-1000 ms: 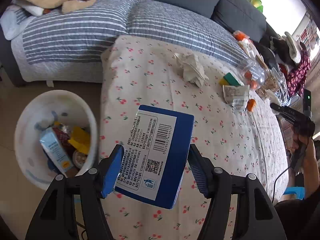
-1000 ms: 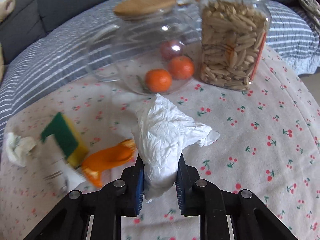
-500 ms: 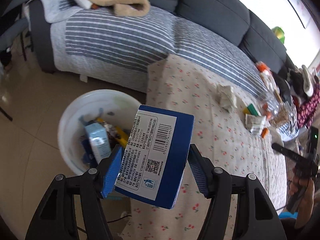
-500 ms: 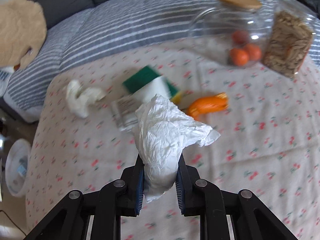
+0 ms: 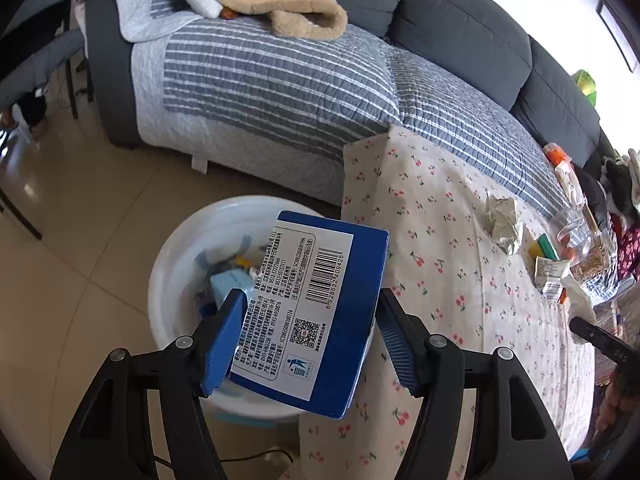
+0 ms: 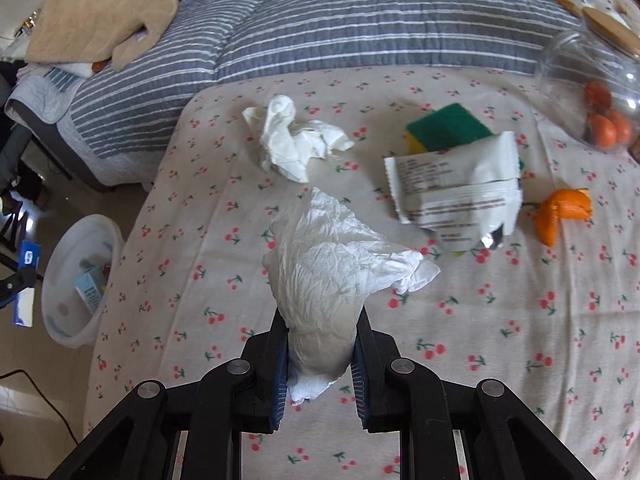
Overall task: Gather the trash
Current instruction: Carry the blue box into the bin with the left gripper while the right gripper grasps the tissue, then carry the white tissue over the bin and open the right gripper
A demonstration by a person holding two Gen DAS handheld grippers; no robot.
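Setting: living room, tiled floor, dark grey sofa [image 5: 460,32] under a blue-and-white striped quilt [image 5: 280,80]; a tan fleece blanket [image 6: 100,8] lies at 11 o'clock in my right wrist view. In front of the sofa stands a table in a cherry-print cloth [image 6: 500,340].

Item 1. White bin [image 5: 168,280], on the floor just beside the table's end, at 9 o'clock in my right view. It holds a pale blue carton [image 6: 90,290] and other scraps I cannot make out.

Item 2. Blue box [image 5: 316,312], white barcode label facing up. My left gripper [image 5: 308,340] is clamped on it, a blue pad on each side, and holds it tilted in the air above the bin's near rim.

Item 3. White paper towel [image 6: 332,276], crumpled. My right gripper [image 6: 320,360] pinches its lower end tight; the rest stands up above the tablecloth.

Item 4. Crumpled tissue [image 6: 292,140], lying on the cloth at 12 o'clock from my right gripper.

Item 5. White foil wrapper [image 6: 456,188], torn open, at 1 o'clock, overlapping a green-and-yellow sponge [image 6: 448,126] behind it.

Item 6. Orange peel [image 6: 560,212], just beside the wrapper at 2 o'clock.

Item 7. Clear jar [image 6: 580,80] with a wooden lid, lying tipped at the far right, oranges [image 6: 604,124] inside.
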